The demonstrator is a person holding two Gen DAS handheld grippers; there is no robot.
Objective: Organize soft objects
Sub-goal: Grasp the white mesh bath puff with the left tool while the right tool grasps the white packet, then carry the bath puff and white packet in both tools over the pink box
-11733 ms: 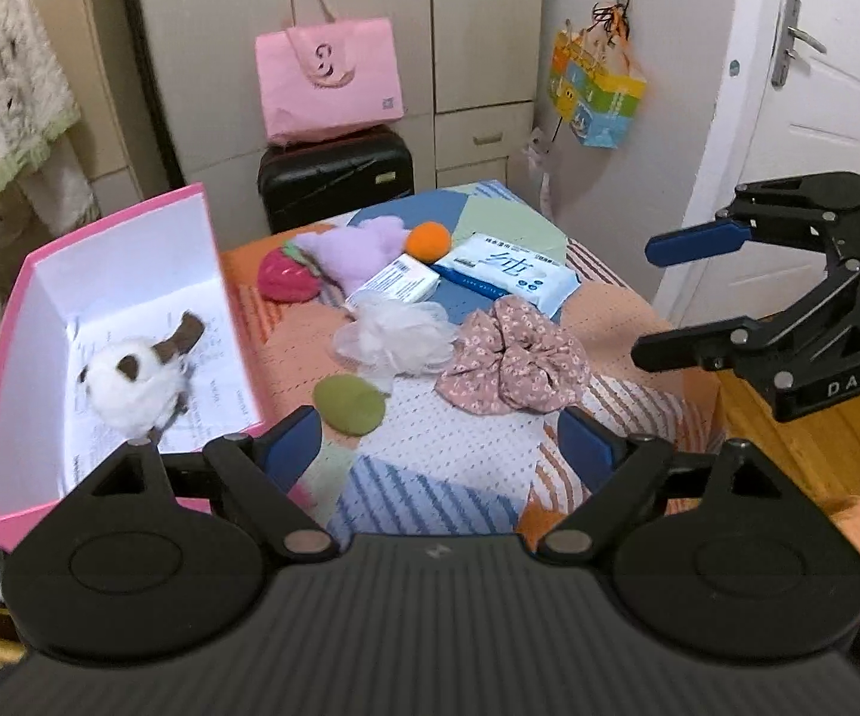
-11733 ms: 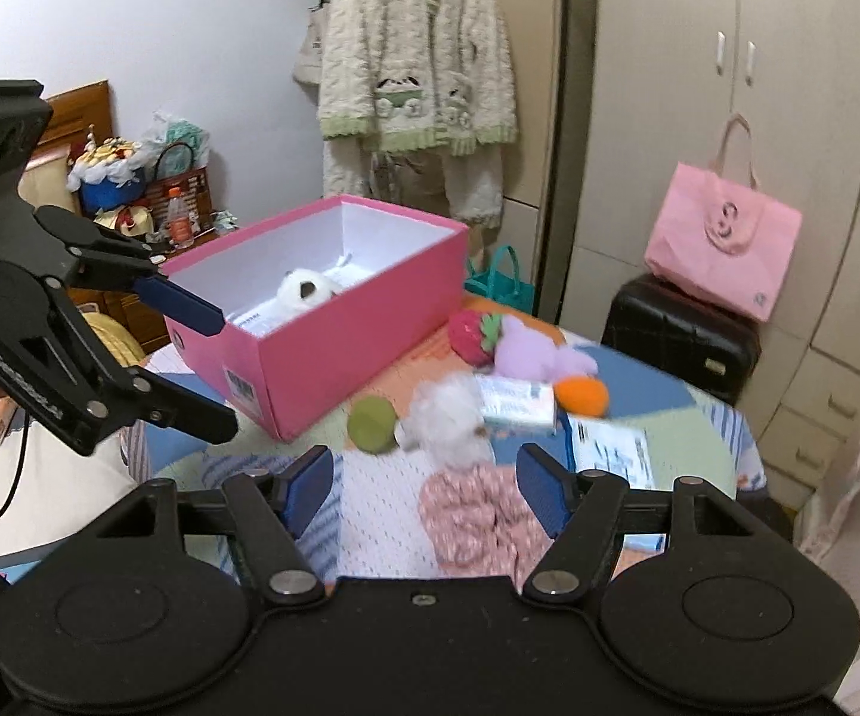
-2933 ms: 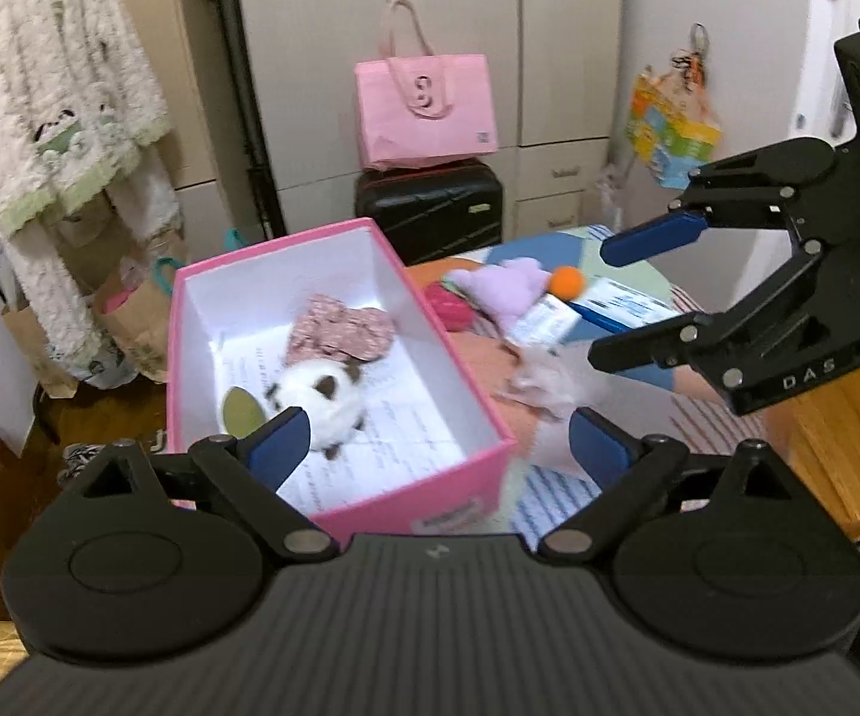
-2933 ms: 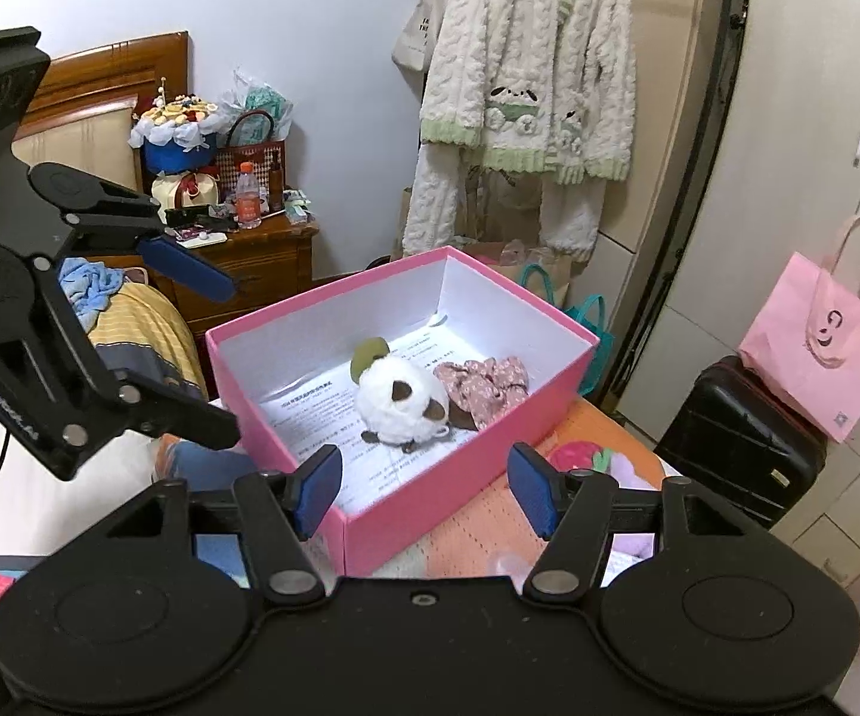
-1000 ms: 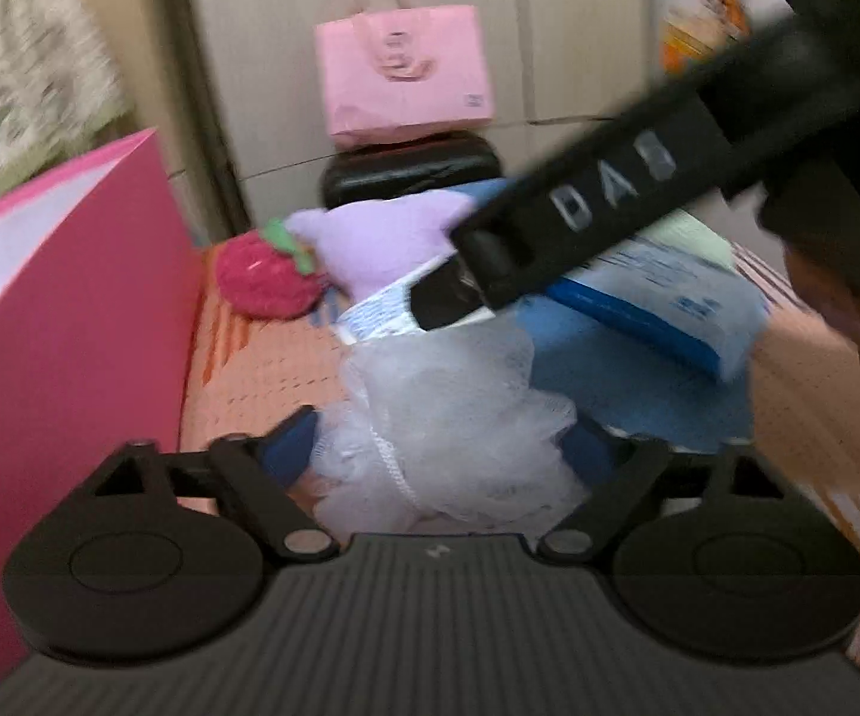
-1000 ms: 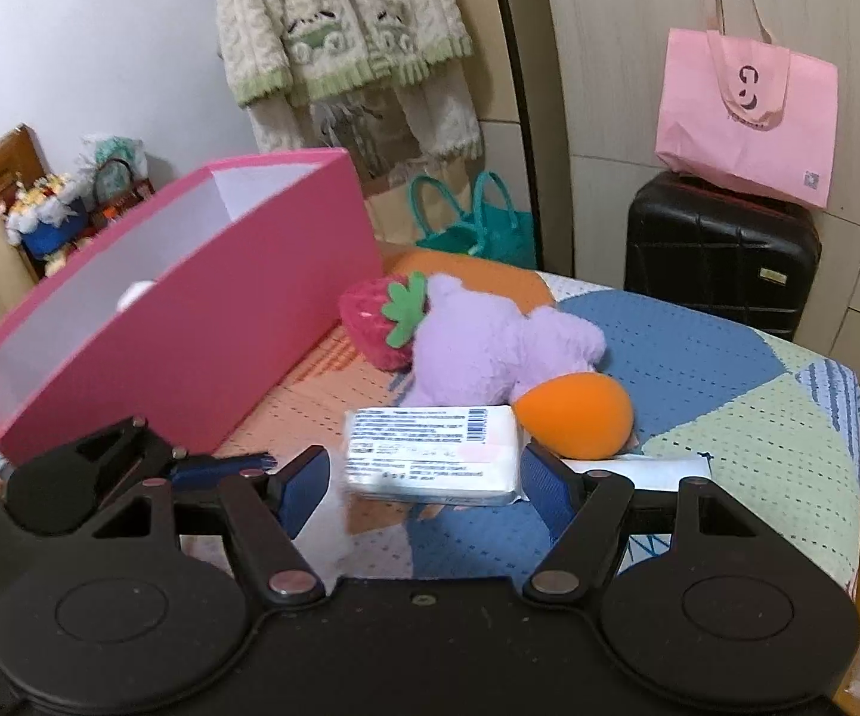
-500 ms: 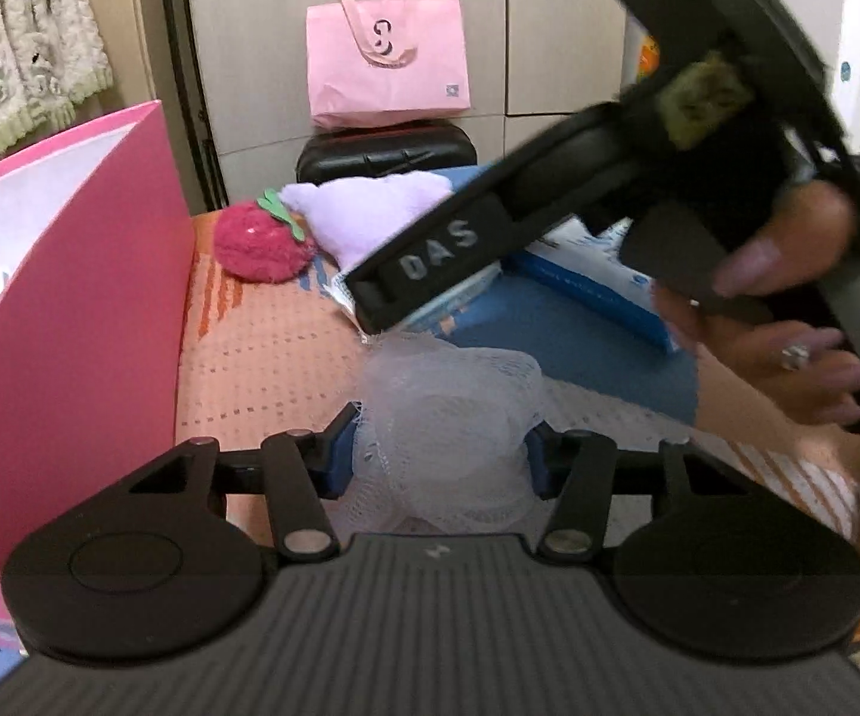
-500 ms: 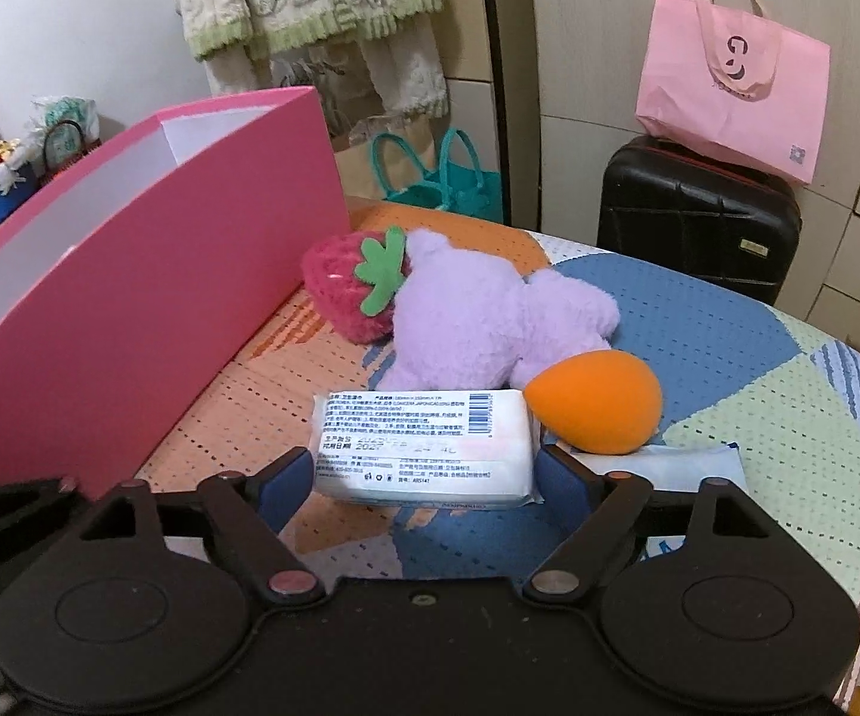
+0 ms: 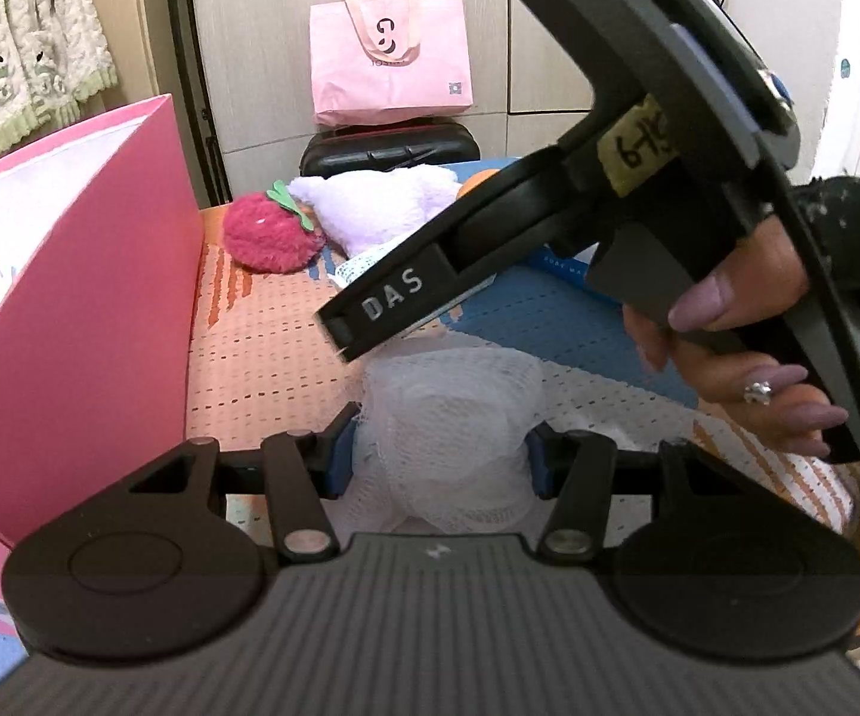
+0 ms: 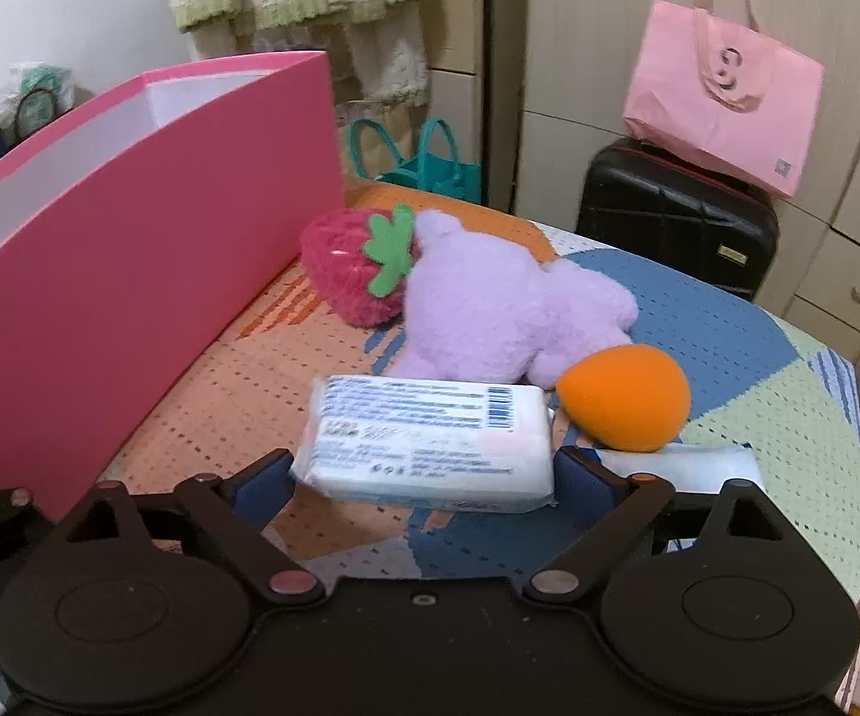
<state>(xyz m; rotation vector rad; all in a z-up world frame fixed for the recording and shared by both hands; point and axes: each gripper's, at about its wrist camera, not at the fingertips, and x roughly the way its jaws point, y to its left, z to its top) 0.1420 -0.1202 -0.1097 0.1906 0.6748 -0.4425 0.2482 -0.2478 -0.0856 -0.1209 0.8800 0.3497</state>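
Mesh from the white bath pouf (image 9: 448, 435) bulges between my left tool (image 9: 439, 458), whose blue pads pinch it just above the surface (image 9: 263, 358); I should lift it clear over the pink box (image 9: 84, 274) wall before letting go.

Right wrist view: my right tool (image 10: 424, 477) is spreading, its jaws either side of the tissue pack (image 10: 430, 441), not yet pressing. I'd centre it, then squeeze gently.
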